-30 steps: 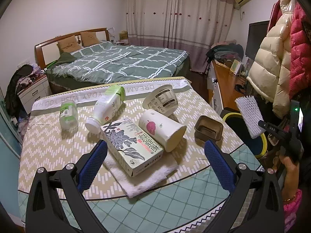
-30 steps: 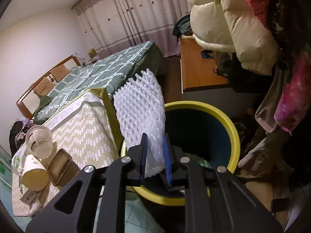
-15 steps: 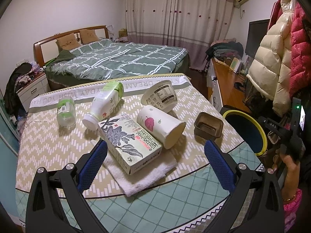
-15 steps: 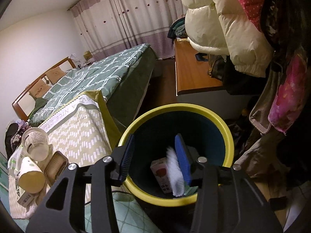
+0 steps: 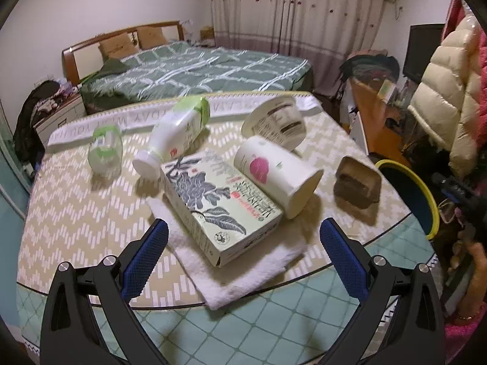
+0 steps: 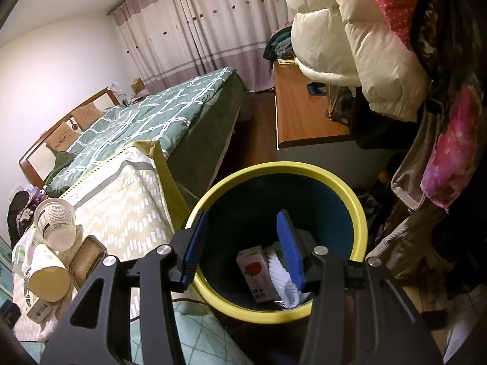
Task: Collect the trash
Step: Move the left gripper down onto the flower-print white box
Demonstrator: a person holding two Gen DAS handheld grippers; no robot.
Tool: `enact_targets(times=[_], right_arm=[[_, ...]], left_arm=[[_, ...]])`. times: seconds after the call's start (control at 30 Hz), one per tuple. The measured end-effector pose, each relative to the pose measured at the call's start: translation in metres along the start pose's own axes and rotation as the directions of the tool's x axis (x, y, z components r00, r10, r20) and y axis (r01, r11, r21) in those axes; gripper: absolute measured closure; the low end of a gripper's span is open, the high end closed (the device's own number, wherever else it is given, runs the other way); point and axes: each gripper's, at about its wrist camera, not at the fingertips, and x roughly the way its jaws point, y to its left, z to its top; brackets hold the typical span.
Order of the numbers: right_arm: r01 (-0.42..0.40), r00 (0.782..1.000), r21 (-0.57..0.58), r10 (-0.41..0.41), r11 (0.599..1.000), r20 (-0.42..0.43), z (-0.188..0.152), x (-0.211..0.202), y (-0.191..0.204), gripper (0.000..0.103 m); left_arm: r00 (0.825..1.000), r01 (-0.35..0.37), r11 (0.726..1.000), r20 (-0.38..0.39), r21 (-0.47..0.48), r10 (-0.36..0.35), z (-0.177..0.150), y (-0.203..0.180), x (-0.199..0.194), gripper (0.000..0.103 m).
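Dropped from the right gripper point(image 6: 243, 246), whose jaws have just been opening and now stand apart and empty, the white foam net point(image 6: 281, 276) lies inside the yellow-rimmed bin point(image 6: 359, 213), while the left gripper point(image 5: 243, 255) hangs wide open above the carton point(image 5: 219, 206).

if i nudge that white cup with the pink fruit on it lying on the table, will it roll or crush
The white cup lies on its side, so a sideways nudge would probably roll it, likely in a curve since it looks tapered. The printed box touching it should block rolling that way. It looks empty and thin-walled, so probably light and easy to dent under a firm squeeze.
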Motion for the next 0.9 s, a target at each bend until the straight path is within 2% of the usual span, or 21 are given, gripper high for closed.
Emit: enact_targets(times=[0.23, 0.37, 0.47, 0.57, 0.77, 0.9], right_arm=[[-0.014, 1.0, 0.014, 0.014, 1.0, -0.004, 0.0, 0.001, -0.003, 0.057], [-0.02, 1.0, 0.015, 0.02, 1.0, -0.007, 0.0, 0.002, -0.003, 0.057], [-0.027, 1.0, 0.015, 0.027, 1.0, -0.011, 0.0, 0.002, -0.003, 0.057], [-0.035, 0.999, 0.02, 0.035, 0.999, -0.013, -0.001, 0.002, -0.004, 0.057], [-0.047, 0.999, 0.019, 0.047, 0.999, -0.025, 0.0, 0.005, -0.004, 0.057], [-0.049, 0.998, 0.023, 0.049, 0.999, -0.024, 0.0, 0.005, -0.003, 0.057]], left_arm=[[1.0, 0.013, 0.999, 0.013, 0.042, -0.013, 0.015, -0.016, 0.006, 0.005], [1.0, -0.005, 0.997, 0.017, 0.079, 0.004, 0.021, -0.03, 0.014, 0.005], [1.0, -0.014, 0.996, 0.006, 0.087, 0.014, 0.022, -0.033, 0.022, 0.01], [0.999, -0.043, 0.995, -0.009, 0.094, 0.044, 0.022, -0.029, 0.027, 0.014], [0.995, -0.086, 0.995, -0.041, 0.049, 0.088, 0.012, -0.004, 0.03, 0.014], [0.995, -0.07, 0.996, -0.061, 0.051, 0.073, 0.006, -0.003, 0.034, 0.014]])
